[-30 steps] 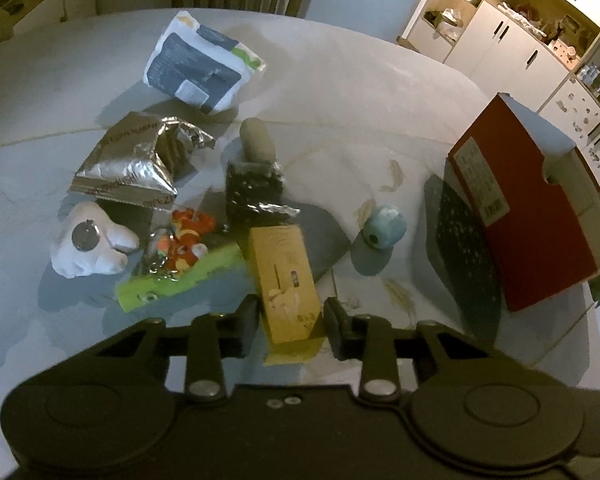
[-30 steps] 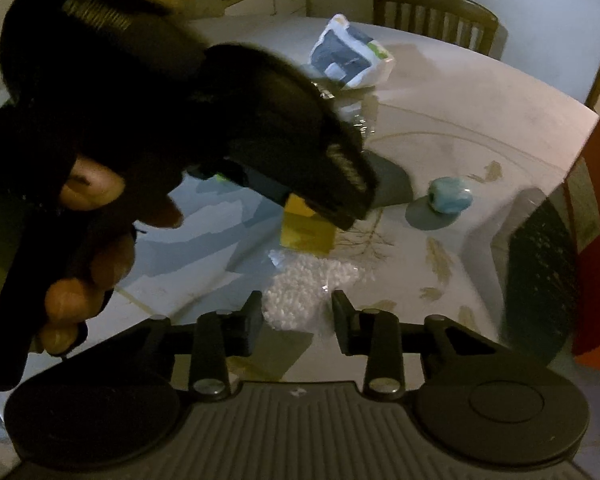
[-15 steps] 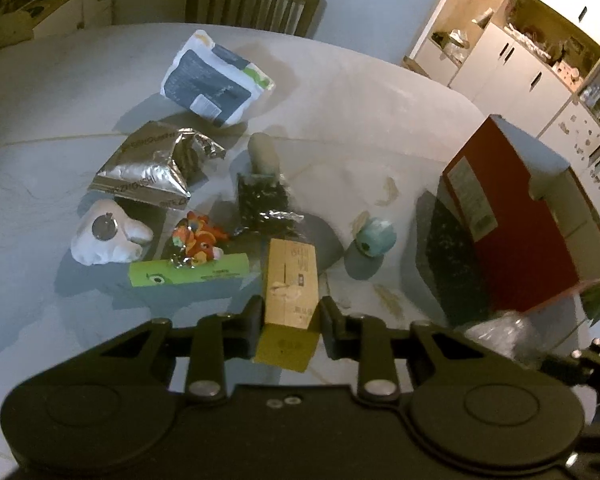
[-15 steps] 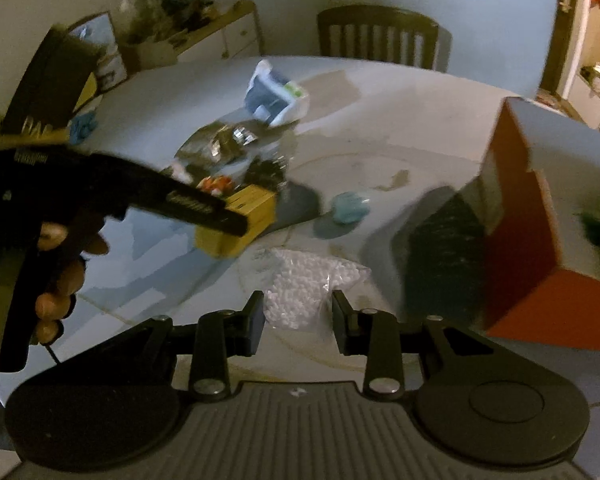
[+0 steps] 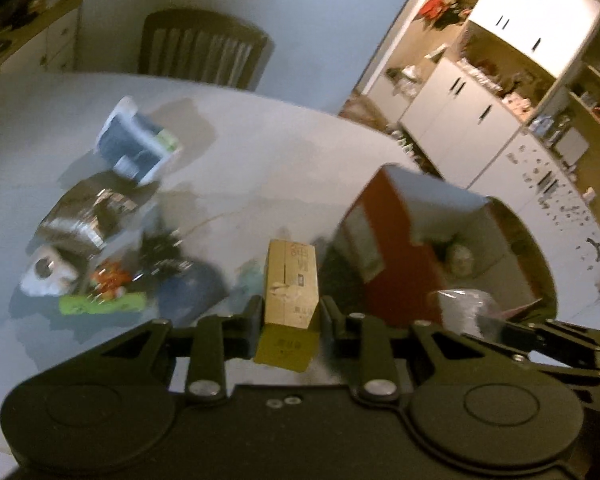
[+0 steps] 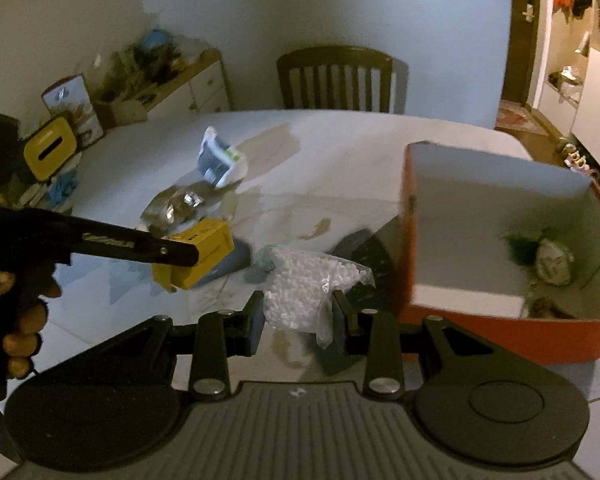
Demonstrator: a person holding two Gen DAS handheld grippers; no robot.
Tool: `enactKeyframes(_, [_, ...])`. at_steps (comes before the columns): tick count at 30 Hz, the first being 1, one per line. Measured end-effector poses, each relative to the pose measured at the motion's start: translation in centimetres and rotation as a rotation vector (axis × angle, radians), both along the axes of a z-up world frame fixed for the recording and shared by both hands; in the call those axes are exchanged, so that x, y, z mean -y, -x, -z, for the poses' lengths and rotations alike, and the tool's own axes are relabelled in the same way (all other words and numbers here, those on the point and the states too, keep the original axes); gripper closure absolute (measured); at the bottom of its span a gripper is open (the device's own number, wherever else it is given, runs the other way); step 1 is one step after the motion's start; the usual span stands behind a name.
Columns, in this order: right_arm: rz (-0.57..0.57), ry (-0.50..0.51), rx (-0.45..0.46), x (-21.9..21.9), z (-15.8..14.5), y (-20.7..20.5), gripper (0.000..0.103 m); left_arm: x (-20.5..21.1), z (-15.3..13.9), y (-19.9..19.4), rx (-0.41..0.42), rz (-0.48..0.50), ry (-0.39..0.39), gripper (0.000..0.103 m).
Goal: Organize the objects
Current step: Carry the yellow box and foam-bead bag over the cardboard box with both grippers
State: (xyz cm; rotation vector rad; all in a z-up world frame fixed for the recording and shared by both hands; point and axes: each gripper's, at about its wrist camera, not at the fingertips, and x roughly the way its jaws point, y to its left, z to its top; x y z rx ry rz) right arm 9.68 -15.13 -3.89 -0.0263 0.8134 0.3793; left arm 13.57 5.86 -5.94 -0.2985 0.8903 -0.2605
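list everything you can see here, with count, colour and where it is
yellow box: 1, yellow-tan, held in left gripper
bead bag: 1, clear with white beads, held in right gripper
red box: 1, red outside, white inside, open, right side of table
items in red box: a pale lump and something green, blurred
foil bag: 1, silver, left of table
blue-white pack: 1, far left of table
green strip: 1, near left
table: 1, pale
chair: 1, dark wood, behind table
left gripper: shut on yellow box
right gripper: shut on bead bag
hand: 1, holding left gripper's handle

Red box (image 6: 480, 328) top open; near wall blocks low entry; table (image 6: 340, 152) bare beyond clutter (image 5: 100, 240).
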Motion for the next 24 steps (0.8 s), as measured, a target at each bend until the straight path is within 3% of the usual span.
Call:
enactKeyframes(11, [0.070,0.002,0.057,6.9,-2.0,-1.6,0.069,7.9,-4.0,-1.2,0.097,0.087,0.023,0.075])
enactKeyframes(24, [0.131,0.028,0.061,14.7,-0.9,-4.2,0.069,17.3,-2.9,-5.1,0.086,0.172,-0.025,0.074])
